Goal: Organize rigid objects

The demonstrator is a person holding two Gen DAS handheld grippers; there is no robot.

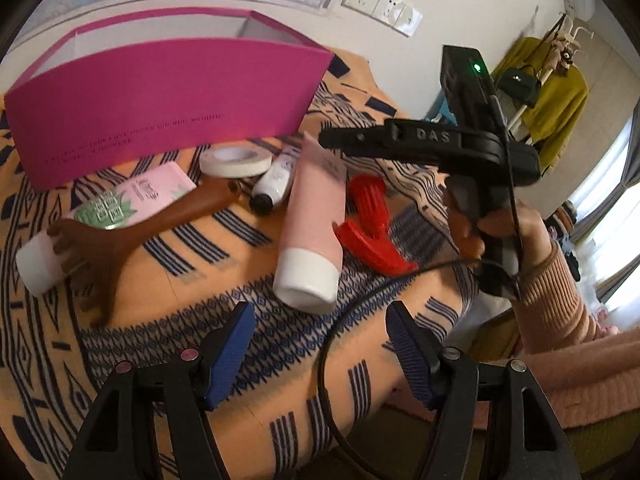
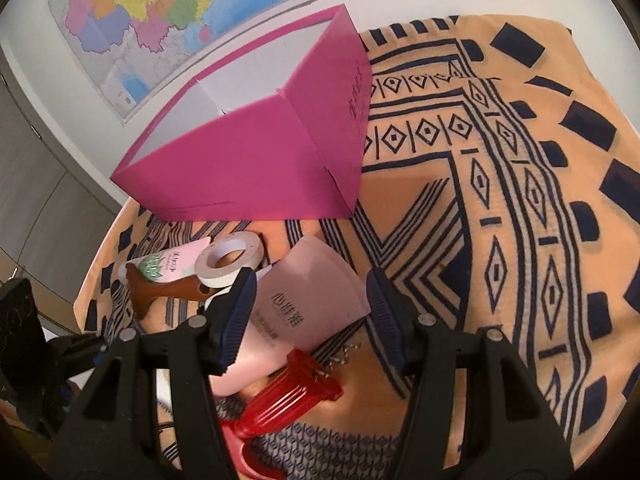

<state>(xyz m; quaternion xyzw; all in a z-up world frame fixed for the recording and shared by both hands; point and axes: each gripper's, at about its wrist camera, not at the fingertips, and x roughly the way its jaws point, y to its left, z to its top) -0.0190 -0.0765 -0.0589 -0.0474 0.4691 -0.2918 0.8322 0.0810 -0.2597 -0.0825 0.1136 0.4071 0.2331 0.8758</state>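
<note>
Pink tube lies cap-toward-camera on the patterned surface, red comb touching its right side, tape roll and brown massager left, magenta box behind. Left claw wide open, empty — right claw also wide open, hovering over the tube, gripping nothing.

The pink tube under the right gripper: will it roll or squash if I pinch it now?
The pink tube lies flat with a fanned crimped end, so it probably won't roll. Its body looks soft and may dent. Its white cap looks rigid, likely a firmer grip.
</note>
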